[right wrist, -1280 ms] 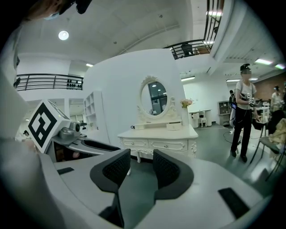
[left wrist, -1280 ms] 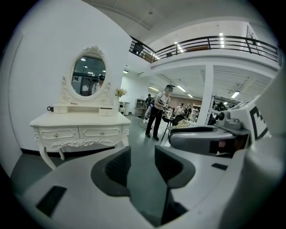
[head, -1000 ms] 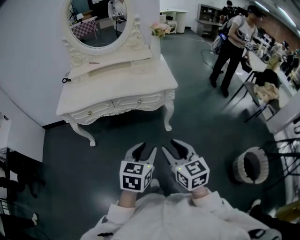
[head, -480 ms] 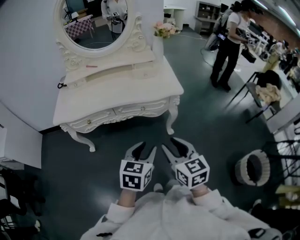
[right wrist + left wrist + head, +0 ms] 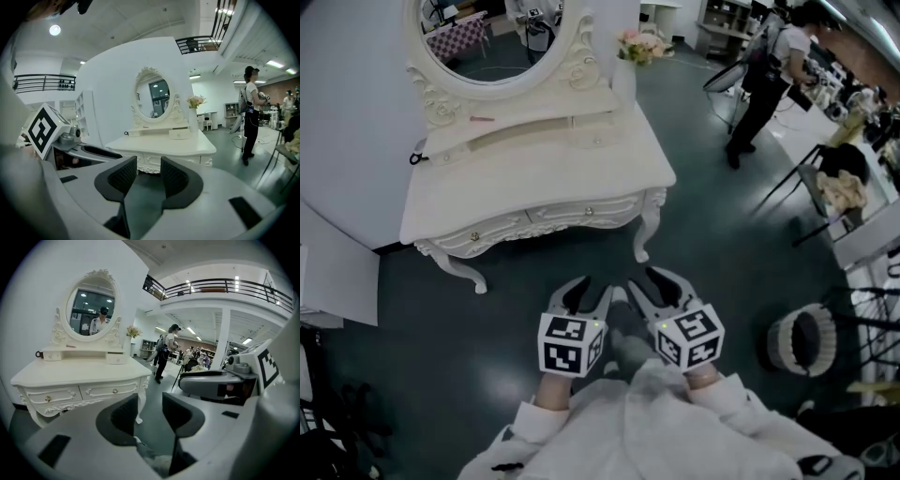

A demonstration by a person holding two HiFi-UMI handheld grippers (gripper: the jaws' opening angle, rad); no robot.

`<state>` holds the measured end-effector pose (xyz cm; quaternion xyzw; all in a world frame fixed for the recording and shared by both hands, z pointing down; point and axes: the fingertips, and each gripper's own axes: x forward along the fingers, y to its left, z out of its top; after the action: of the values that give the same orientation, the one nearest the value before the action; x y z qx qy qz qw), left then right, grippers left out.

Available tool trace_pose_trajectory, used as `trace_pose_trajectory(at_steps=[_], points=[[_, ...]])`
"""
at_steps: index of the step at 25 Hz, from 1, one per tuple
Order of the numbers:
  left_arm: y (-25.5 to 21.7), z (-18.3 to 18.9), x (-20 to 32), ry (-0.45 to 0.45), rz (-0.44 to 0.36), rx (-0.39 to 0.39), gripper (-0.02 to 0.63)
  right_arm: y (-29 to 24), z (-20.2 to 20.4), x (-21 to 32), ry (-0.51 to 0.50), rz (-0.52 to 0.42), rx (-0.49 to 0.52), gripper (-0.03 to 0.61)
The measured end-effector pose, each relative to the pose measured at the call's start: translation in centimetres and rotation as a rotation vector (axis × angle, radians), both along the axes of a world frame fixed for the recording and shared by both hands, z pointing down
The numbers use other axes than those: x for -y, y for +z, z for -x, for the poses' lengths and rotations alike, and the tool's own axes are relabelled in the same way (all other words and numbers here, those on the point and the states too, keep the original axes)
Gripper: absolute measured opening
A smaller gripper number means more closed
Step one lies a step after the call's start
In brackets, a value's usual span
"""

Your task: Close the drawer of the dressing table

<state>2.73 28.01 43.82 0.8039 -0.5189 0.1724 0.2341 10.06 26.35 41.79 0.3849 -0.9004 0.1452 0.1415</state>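
The white dressing table [image 5: 534, 178] stands against the wall ahead, with an oval mirror [image 5: 497, 37] on it. Its two front drawers [image 5: 586, 214] sit flush under the top. A small drawer [image 5: 598, 138] at the right end of the upper shelf seems to stick out a little; it also shows as the small drawer [image 5: 116, 358] and the small drawer [image 5: 179, 134]. My left gripper [image 5: 586, 298] and right gripper [image 5: 647, 289] hover side by side over the floor, short of the table. The left gripper [image 5: 150, 411] and the right gripper [image 5: 148, 176] are both open and empty.
A vase of flowers [image 5: 637, 47] stands at the table's back right corner. A person [image 5: 769, 75] stands at the upper right, near a chair [image 5: 834, 187] with cloth on it. A round basket [image 5: 806, 342] sits on the floor at the right. A white panel [image 5: 337, 281] is at the left.
Both grippers have moved forward together toward the dressing table, which now sits nearer and larger in the head view. Their jaws have stayed the same width.
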Motion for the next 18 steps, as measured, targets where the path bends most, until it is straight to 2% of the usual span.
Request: trace_pose_trajectory(at_steps=[11, 18], points=[[1.0, 2.3, 6.0, -0.043, 0.033, 0.007, 0.149, 1.0, 2.5, 6.9, -0.05, 0.018, 0.002, 0.135], [0.3, 4.2, 12.9, -0.078, 0.028, 0.012, 0.149, 0.3, 4.3, 14.0, -0.098, 0.012, -0.005, 0.135]])
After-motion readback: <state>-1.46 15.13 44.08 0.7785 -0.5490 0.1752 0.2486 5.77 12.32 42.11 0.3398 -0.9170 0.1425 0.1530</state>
